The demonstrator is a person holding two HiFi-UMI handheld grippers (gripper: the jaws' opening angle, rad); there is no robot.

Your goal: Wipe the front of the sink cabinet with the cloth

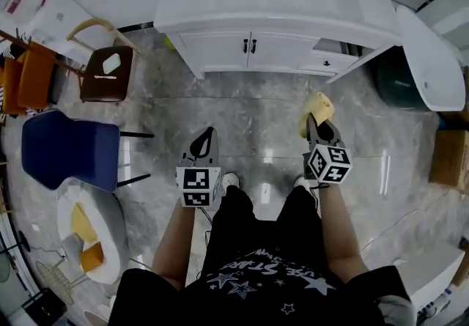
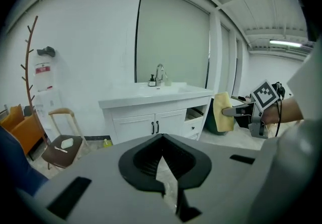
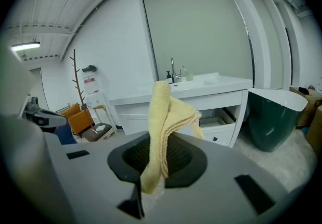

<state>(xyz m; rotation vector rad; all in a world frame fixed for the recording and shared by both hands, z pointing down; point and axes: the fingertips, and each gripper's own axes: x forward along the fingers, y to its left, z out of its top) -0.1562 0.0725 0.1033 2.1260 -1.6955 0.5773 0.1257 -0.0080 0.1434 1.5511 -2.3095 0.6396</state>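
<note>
The white sink cabinet (image 1: 249, 50) stands ahead across the floor, its two doors with black handles shut; it also shows in the left gripper view (image 2: 151, 120) and the right gripper view (image 3: 211, 104). My right gripper (image 1: 314, 119) is shut on a folded yellow cloth (image 1: 317, 105), which sticks up from between the jaws (image 3: 163, 112). My left gripper (image 1: 208, 135) is held level beside it, shut with nothing in it (image 2: 162, 140). Both hang well short of the cabinet front. The cloth (image 2: 223, 112) is in sight from the left gripper.
A blue chair (image 1: 69, 149) and a brown chair (image 1: 106, 72) stand to the left, orange chairs (image 1: 22, 79) beyond them. A dark green and white tub (image 1: 429, 61) sits right of the cabinet, a cardboard box (image 1: 448, 156) beside it. My shoes (image 1: 231, 182) rest on grey marble floor.
</note>
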